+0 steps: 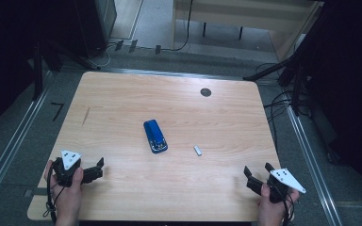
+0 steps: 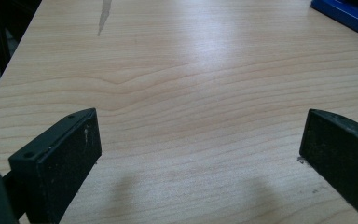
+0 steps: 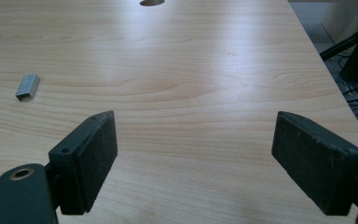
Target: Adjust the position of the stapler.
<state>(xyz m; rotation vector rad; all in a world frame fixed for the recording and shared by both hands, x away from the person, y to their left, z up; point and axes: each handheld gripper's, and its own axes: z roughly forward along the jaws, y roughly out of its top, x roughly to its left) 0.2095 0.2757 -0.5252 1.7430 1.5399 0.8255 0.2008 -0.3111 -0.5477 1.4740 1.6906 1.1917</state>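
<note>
A blue plastic stapler (image 1: 155,136) lies flat near the middle of the pale wood-grain surface (image 1: 122,99), its long axis running roughly from the far edge toward the near edge with a slight slant. Just beside it, toward the right edge and a little nearer the person, lies a small grey metal strip of staples (image 1: 197,150), apart from the stapler.

The left tool (image 1: 101,167) is held in the person's left hand (image 1: 68,190) at the near left corner of the surface. Its jaws stand wide apart with nothing between them, only bare wood, and a corner of the stapler (image 2: 349,16) shows far ahead in the left gripper view.

The right tool (image 1: 257,170) is held in the right hand (image 1: 272,209) at the near right corner, jaws likewise spread wide and empty. In the right gripper view the strip of staples (image 3: 28,87) lies well ahead of it, and a dark round hole (image 1: 206,92) sits near the far edge.
</note>
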